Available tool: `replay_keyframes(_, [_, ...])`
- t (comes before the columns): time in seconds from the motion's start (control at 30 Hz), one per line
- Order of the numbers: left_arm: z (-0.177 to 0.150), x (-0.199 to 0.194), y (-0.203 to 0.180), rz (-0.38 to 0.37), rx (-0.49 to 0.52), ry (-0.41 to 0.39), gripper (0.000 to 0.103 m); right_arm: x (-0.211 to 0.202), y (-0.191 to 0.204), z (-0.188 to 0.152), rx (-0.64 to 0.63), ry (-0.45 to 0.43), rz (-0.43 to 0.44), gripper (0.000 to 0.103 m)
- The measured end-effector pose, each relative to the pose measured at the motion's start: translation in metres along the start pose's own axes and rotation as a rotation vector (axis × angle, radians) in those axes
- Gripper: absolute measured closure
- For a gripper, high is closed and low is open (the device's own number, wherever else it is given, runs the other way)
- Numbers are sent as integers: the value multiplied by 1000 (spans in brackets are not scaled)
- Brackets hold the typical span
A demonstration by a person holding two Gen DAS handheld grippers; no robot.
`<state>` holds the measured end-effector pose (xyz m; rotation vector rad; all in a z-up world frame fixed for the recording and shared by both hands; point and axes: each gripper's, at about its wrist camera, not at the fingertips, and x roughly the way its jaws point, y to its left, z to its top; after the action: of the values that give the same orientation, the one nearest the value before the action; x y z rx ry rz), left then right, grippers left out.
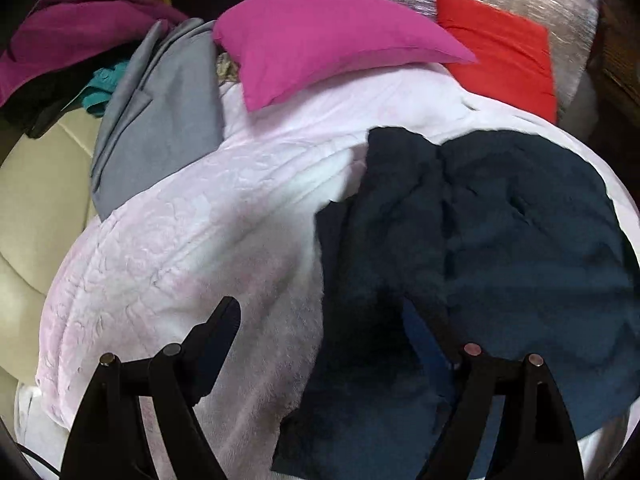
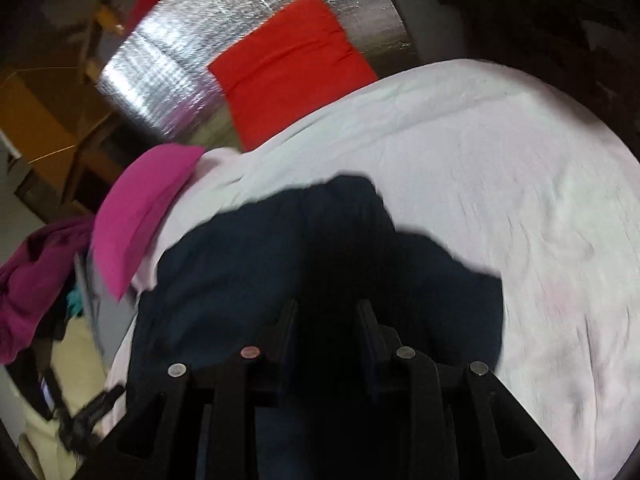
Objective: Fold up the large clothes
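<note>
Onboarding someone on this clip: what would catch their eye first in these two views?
Likely the dark navy garment, rumpled on the pale pink blanket right ahead of both grippers. Next, the magenta pillow at the blanket's far edge and the bright red cushion leaning against a silver foil panel behind it. A pile of grey and purple clothes sits off to the left in the left wrist view.

The garment (image 1: 500, 240) was dark navy, the blanket (image 1: 200, 240) pale pink with embossed swirls, one pillow (image 1: 320, 52) magenta, another (image 1: 500, 52) red.
</note>
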<state>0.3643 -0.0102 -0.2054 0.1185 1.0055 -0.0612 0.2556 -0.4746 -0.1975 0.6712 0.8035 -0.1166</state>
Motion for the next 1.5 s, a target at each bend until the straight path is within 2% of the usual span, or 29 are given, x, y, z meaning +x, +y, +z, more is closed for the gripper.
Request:
replay_keyframes(0.17, [-16, 18, -12, 35, 70, 70, 19, -4, -22, -41, 44, 72, -2, 71])
replay_keyframes(0.3, [-16, 12, -10, 30, 44, 70, 19, -14, -25, -45, 28, 60, 18, 71])
replay_keyframes(0.33, [-16, 5, -7, 2, 34, 55, 19, -25, -28, -45, 35, 29, 47, 66])
replay_keyframes(0.37, [-17, 0, -4, -25, 22, 45, 19, -35, -33, -45, 45, -3, 61, 47])
replay_keyframes(0.43, [-18, -9, 8, -111, -28, 32, 19, -52, -50, -48, 84, -60, 54, 23])
replay_keyframes(0.5, [-19, -9, 20, -181, -81, 43, 19, -57, -66, -47, 126, -87, 53, 23])
replay_keyframes(0.63, [-21, 9, 45, -306, -216, 125, 19, -43, -97, -42, 207, -33, 72, 23])
replay_keyframes(0.73, [-24, 22, 54, -361, -282, 169, 19, -25, -107, -34, 222, 7, 73, 23])
replay_keyframes(0.8, [-26, 32, 56, -388, -320, 202, 19, -14, -110, -28, 213, 16, 71, 23])
replay_keyframes(0.9, [-31, 41, 54, -439, -331, 244, 19, 14, -106, -25, 214, 72, 133, 23])
replay_keyframes(0.97, [-32, 49, 54, -490, -355, 262, 19, 30, -102, -26, 202, 112, 148, 23])
replay_keyframes(1.07, [-35, 61, 56, -596, -409, 299, 19, 38, -88, -23, 141, 108, 182, 23])
replay_keyframes(1.1, [-36, 64, 54, -622, -420, 307, 18, 40, -86, -24, 143, 113, 200, 23])
replay_keyframes(1.17, [-37, 64, 49, -636, -419, 296, 18, 43, -80, -27, 129, 105, 210, 33])
replay_keyframes(1.23, [-35, 64, 42, -675, -413, 281, 18, 47, -71, -27, 95, 103, 192, 53])
replay_keyframes(1.27, [-33, 64, 40, -681, -418, 267, 19, 48, -67, -26, 89, 98, 194, 60])
replay_keyframes(1.33, [-32, 62, 39, -699, -442, 226, 19, 42, -61, -26, 65, 66, 173, 67])
replay_keyframes(1.4, [-30, 57, 40, -696, -462, 195, 35, 31, -53, -26, 31, 21, 145, 71])
replay_keyframes(1.5, [-27, 47, 37, -689, -447, 130, 39, 14, -41, -25, -4, -73, 127, 72])
